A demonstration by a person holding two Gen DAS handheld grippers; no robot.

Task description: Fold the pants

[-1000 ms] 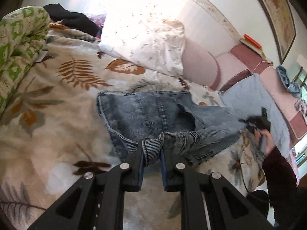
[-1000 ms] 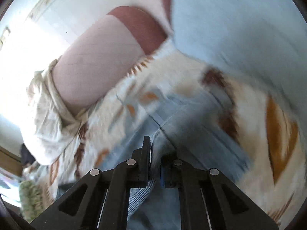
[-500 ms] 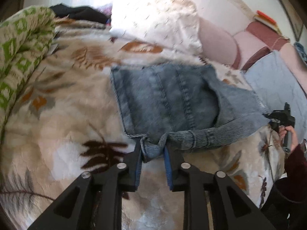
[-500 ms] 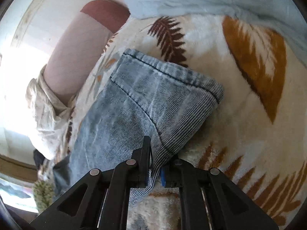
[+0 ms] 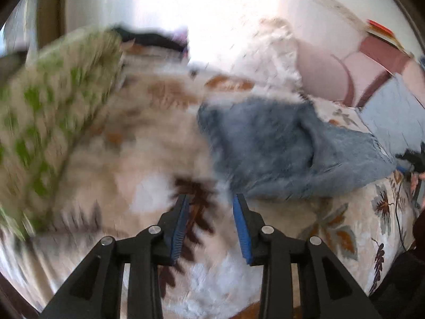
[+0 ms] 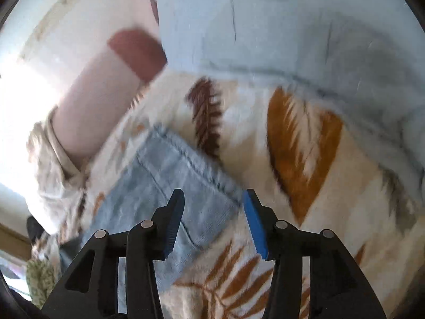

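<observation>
The blue denim pants (image 5: 279,148) lie folded into a compact stack on the leaf-print blanket (image 5: 148,164). The left wrist view is motion-blurred. My left gripper (image 5: 211,199) is open and empty, just in front of the stack's near left corner, over the blanket. In the right wrist view the pants (image 6: 164,186) lie flat below and left of centre. My right gripper (image 6: 212,194) is open and empty, above the stack's near right corner. The right gripper also shows at the far right of the left wrist view (image 5: 411,156), beside the pants' edge.
A green-patterned quilt (image 5: 50,122) is heaped at the left. A white pillow (image 5: 265,61) and pink bolsters (image 5: 326,74) lie behind the pants. A pale blue sheet (image 6: 305,34) covers the bed beyond the right gripper. Dark clothes (image 5: 151,37) lie at the back.
Both grippers have opened and let go of the denim. Both have drawn back a little from the folded stack. The pants now rest on the blanket.
</observation>
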